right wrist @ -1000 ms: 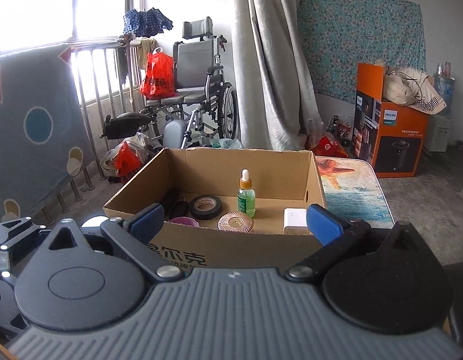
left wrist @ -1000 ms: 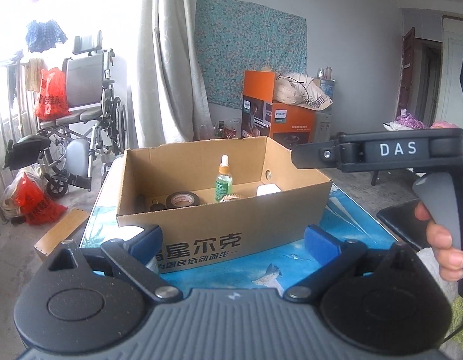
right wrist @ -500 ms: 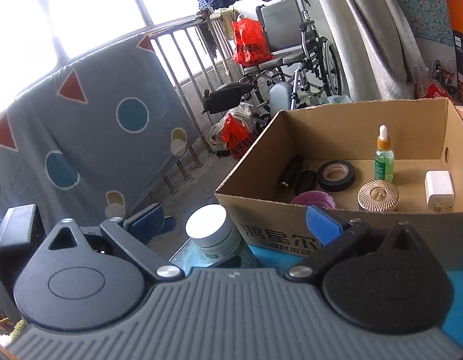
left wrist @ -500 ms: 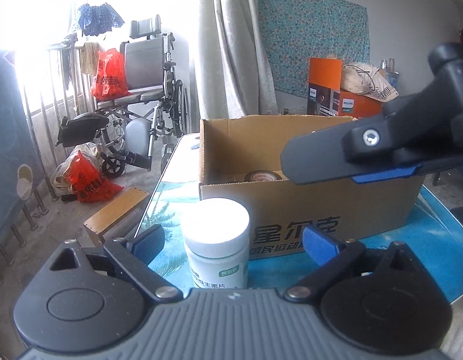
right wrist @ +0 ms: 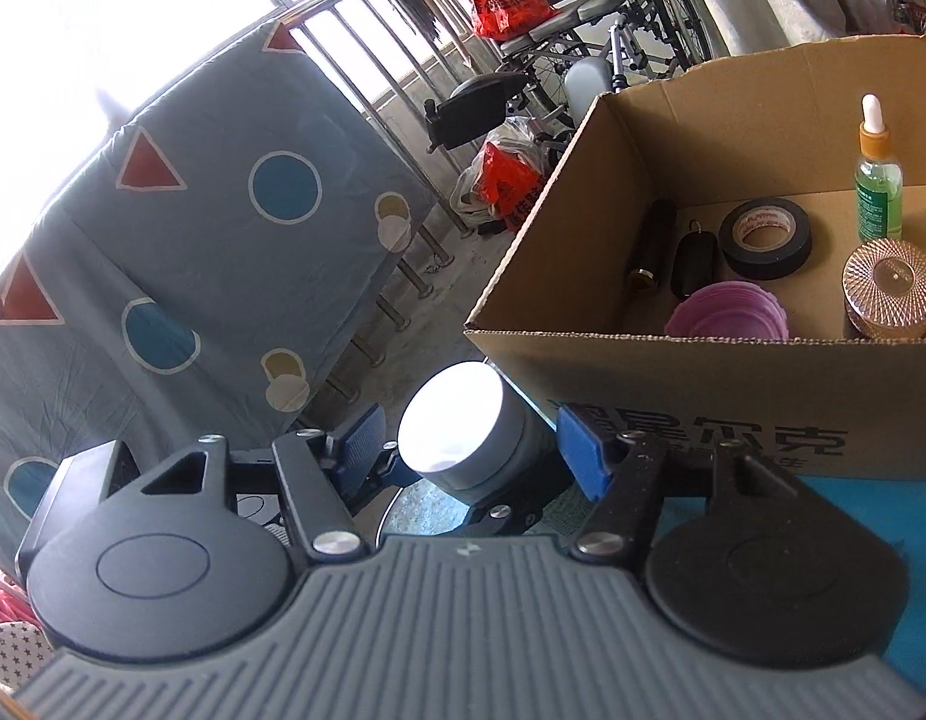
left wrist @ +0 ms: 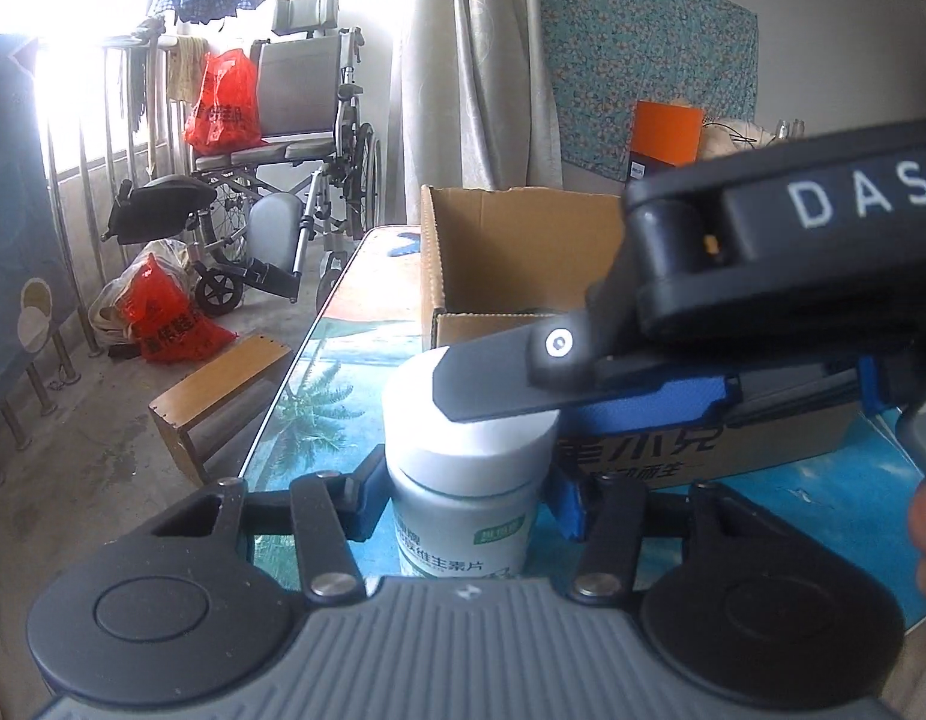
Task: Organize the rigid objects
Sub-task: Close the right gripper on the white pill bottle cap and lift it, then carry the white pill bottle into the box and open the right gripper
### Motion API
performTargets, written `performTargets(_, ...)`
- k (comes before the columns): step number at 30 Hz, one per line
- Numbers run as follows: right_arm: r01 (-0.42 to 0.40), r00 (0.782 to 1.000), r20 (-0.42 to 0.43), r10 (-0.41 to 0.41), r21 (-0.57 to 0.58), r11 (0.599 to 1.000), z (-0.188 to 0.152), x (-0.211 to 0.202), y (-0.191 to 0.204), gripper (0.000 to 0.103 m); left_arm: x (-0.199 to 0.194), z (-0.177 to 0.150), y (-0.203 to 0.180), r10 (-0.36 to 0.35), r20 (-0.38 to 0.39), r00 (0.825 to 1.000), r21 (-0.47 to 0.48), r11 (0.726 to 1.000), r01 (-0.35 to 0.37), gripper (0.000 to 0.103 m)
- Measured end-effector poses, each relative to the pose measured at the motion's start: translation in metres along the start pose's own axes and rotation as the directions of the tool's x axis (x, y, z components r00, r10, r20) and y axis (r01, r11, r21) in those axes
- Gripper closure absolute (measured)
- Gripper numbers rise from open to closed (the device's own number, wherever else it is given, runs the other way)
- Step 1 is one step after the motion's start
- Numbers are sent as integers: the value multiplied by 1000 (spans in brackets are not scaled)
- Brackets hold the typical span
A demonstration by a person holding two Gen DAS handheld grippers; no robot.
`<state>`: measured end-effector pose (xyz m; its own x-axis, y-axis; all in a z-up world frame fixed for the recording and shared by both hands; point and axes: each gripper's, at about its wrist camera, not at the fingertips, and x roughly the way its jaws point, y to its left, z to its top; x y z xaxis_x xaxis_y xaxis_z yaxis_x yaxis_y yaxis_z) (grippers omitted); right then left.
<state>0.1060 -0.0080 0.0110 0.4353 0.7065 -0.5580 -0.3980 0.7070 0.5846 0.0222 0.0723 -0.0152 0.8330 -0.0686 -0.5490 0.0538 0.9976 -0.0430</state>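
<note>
A white-capped vitamin bottle point(left wrist: 463, 480) stands on the blue table by the near left corner of the cardboard box point(left wrist: 523, 228). My left gripper point(left wrist: 463, 504) has its blue pads closed against the bottle's sides. My right gripper point(right wrist: 469, 450) hangs over the bottle's cap point(right wrist: 450, 420) with its pads a little apart from it on both sides, open. In the left wrist view the right gripper's finger point(left wrist: 523, 378) crosses over the cap. The box point(right wrist: 703, 384) holds black tape point(right wrist: 766, 237), a green dropper bottle point(right wrist: 877, 192), a copper-lidded jar point(right wrist: 892, 288) and a purple item point(right wrist: 727, 315).
A wooden stool point(left wrist: 216, 390) stands on the floor left of the table edge. A wheelchair point(left wrist: 294, 138) and red bags point(left wrist: 162, 318) are beyond it. A patterned sheet point(right wrist: 192, 210) hangs over railings at the left.
Both grippers moved left and down to the bottle. The left gripper's pads closed on its body, and the right gripper came over its cap.
</note>
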Motion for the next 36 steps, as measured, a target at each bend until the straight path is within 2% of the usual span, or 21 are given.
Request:
performTargets(2, -11, 1000, -6, 11, 21, 1000, 0, 5, -4, 58, -1, -1, -1, 6, 3, 1000, 2, 1000, -6, 49)
performTargets(5, -23, 1000, -4, 23, 39, 999, -1, 4, -5, 63, -6, 0, 1, 7, 13, 1000, 0, 1000, -7, 49)
performTargets(11, -72, 997, 23, 72, 30, 997, 1, -18, 7, 65, -35, 13, -10, 39, 59, 997, 53, 998, -42, 49)
performTargets(15, -115, 988, 96, 119, -40, 993, 13, -50, 30, 64, -61, 37, -25, 73, 145, 987, 97, 991, -87, 49)
performTargets(19, -108, 974, 185, 129, -119, 987, 32, -87, 46, 62, -70, 69, -43, 55, 213, 975, 139, 986, -86, 49)
performTargets(25, -46, 951, 296, 90, -152, 987, 75, -150, 30, 61, -61, 120, -87, -73, 275, 959, 212, 977, 13, 49)
performTargets(28, 11, 939, 341, 38, -140, 990, 93, -179, 9, 60, -41, 139, -113, -161, 258, 953, 237, 967, 99, 49)
performTargets(32, 93, 932, 358, -64, -63, 994, 105, -203, -42, 60, 1, 148, -147, -258, 159, 953, 243, 946, 215, 49)
performTargets(36, 129, 938, 322, -132, 32, 991, 95, -203, -103, 60, 50, 133, -168, -316, 17, 949, 219, 927, 304, 49)
